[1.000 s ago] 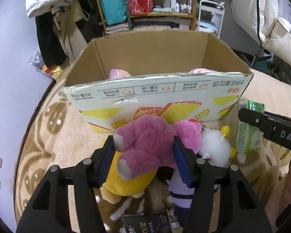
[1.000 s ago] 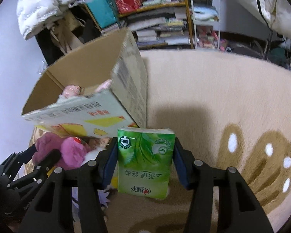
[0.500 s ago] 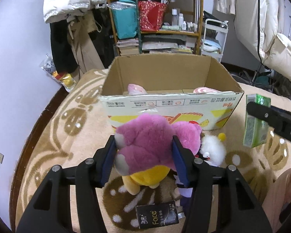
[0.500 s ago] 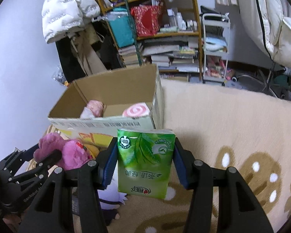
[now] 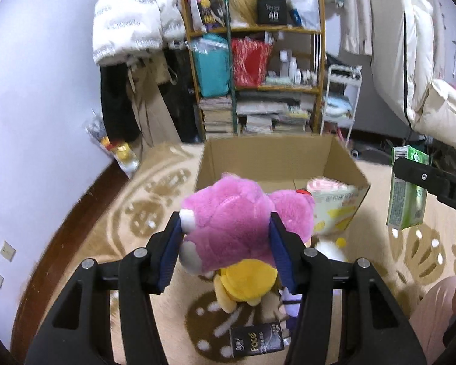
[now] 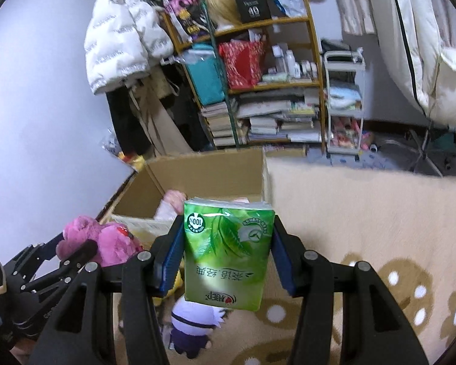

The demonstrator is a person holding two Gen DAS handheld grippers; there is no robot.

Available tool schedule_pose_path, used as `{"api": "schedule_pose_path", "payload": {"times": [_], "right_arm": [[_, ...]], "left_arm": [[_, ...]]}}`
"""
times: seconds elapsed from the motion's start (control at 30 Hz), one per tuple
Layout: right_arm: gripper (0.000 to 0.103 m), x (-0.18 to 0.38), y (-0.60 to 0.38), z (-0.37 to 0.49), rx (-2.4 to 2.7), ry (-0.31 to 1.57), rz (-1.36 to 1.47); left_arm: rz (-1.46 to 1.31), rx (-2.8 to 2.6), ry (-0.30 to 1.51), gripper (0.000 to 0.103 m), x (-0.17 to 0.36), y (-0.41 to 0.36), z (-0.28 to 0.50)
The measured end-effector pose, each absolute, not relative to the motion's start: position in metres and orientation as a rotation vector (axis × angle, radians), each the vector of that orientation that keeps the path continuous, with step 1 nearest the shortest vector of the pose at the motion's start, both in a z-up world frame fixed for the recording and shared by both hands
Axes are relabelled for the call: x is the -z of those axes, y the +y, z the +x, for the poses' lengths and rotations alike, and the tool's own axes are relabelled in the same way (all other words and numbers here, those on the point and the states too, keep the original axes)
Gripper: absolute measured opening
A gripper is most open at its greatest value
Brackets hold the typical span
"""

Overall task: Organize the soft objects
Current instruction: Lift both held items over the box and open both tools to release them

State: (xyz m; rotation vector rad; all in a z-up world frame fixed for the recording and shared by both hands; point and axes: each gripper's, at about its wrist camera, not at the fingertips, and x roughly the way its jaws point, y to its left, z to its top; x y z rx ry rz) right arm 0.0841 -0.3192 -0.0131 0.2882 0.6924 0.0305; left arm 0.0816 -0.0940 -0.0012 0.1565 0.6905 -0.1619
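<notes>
My left gripper (image 5: 225,243) is shut on a pink plush bear (image 5: 228,231), lifted above the carpet in front of an open cardboard box (image 5: 276,161). My right gripper (image 6: 226,243) is shut on a green tissue pack (image 6: 228,252), also raised near the box (image 6: 209,176). The tissue pack (image 5: 406,191) shows at the right of the left wrist view, the bear (image 6: 106,240) at the lower left of the right wrist view. Pink soft items (image 5: 325,184) lie inside the box. A yellow plush (image 5: 246,279) and a purple-and-white plush (image 6: 191,325) lie on the carpet below.
A black tissue pack (image 5: 257,339) lies on the beige patterned carpet (image 6: 365,219). A white fluffy toy (image 5: 330,248) sits by the box front. A cluttered shelf (image 5: 258,76), hanging coats and a white cart (image 6: 345,103) stand behind the box.
Both grippers have risen with their loads, so the box now appears lower and farther and more of its inside shows. The bear has come off the other toys.
</notes>
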Motion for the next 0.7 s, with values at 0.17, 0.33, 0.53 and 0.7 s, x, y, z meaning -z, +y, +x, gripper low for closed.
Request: {"api": "schedule_pose_path", "payload": {"times": [0.17,0.33,0.53,0.7], "right_arm": [[0.056,-0.015,-0.314,0.088,-0.03,0.629,0.263],[0.056,-0.029,-0.307,0.105,-0.028,0.602,0.21],[0.056,-0.033,-0.306,0.131,-0.029,0.589,0.178],[0.056,-0.026,-0.301,0.155,-0.039,0.598,0.172]], "left_arm": [[0.142,0.152,0.617,0.054,-0.028,-0.09,0.081],[0.145,0.151,0.563,0.054,-0.049,-0.089,0.096],[0.187,0.136,0.53,0.054,-0.056,-0.092,0.12],[0.195,0.136,0.553,0.054,-0.044,-0.096,0.145]]}}
